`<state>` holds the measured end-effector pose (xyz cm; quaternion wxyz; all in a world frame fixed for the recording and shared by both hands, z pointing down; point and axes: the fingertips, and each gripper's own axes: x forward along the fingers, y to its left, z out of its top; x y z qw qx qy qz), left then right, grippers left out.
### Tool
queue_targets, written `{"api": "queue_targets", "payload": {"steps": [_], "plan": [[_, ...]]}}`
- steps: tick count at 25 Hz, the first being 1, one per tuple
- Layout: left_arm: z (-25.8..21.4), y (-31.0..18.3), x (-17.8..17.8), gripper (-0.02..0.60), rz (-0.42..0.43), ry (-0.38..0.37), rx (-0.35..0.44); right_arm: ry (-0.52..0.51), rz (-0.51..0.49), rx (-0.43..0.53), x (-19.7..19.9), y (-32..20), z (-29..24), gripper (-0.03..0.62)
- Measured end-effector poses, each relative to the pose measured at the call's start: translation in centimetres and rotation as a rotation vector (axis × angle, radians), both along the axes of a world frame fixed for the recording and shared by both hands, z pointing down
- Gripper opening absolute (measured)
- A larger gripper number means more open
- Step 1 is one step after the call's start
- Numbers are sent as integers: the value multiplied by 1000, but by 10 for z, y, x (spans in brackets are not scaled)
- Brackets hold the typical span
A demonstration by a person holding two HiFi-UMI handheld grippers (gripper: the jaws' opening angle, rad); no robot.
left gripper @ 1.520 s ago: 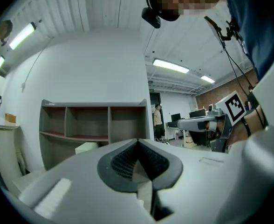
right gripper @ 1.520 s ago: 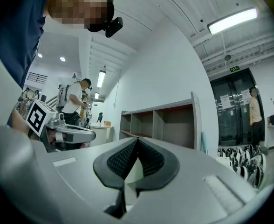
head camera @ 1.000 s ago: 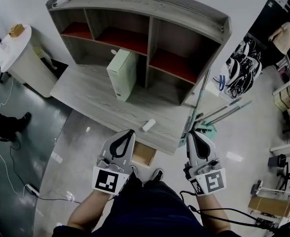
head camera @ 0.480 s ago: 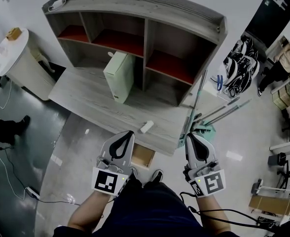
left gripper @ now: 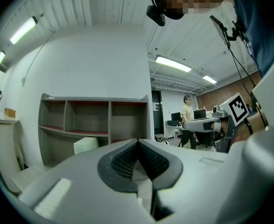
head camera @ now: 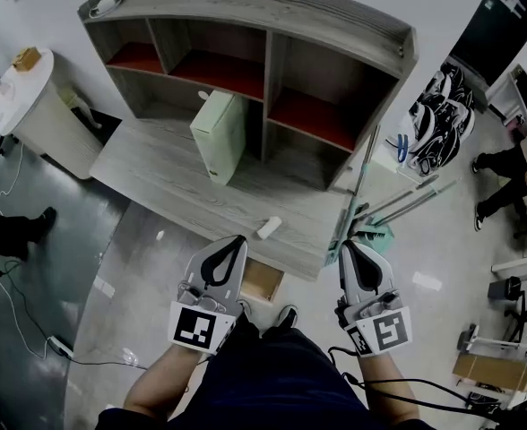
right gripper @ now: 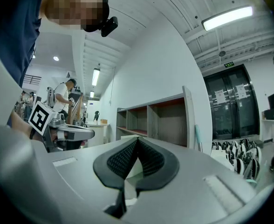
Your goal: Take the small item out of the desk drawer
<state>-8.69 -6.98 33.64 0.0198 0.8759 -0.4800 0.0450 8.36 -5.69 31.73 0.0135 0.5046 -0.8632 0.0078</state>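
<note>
Since the earlier frame, the bystander (head camera: 514, 164) at the far right had walked nearer along the right edge of the head view. Both grippers had stayed low in front of the person.

The left gripper (head camera: 232, 240) and right gripper (head camera: 349, 245) were side by side at the near edge of the desk surface (head camera: 165, 182). The fingers of each were pressed together at the tips, with nothing between them. The drawer (head camera: 265, 280) stood pulled out under the near edge, just right of the left gripper and partly hidden by it.

The small white cylinder (head camera: 269, 228) lay on the surface close to that near edge, beyond the drawer and between the two grippers. A pale green box (head camera: 220, 133) stood upright farther back, against the shelf unit (head camera: 335, 38).
</note>
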Motion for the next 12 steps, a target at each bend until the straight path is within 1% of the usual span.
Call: {"api": "queue_targets", "payload": {"steps": [5,12], "plan": [[-1,-3,0,3,2,1,11,3,3,-2,0,-2,1,3],[-2,-4,-2,3,1,2,5,7,6,-2,-1,-2,-1,3]]}}
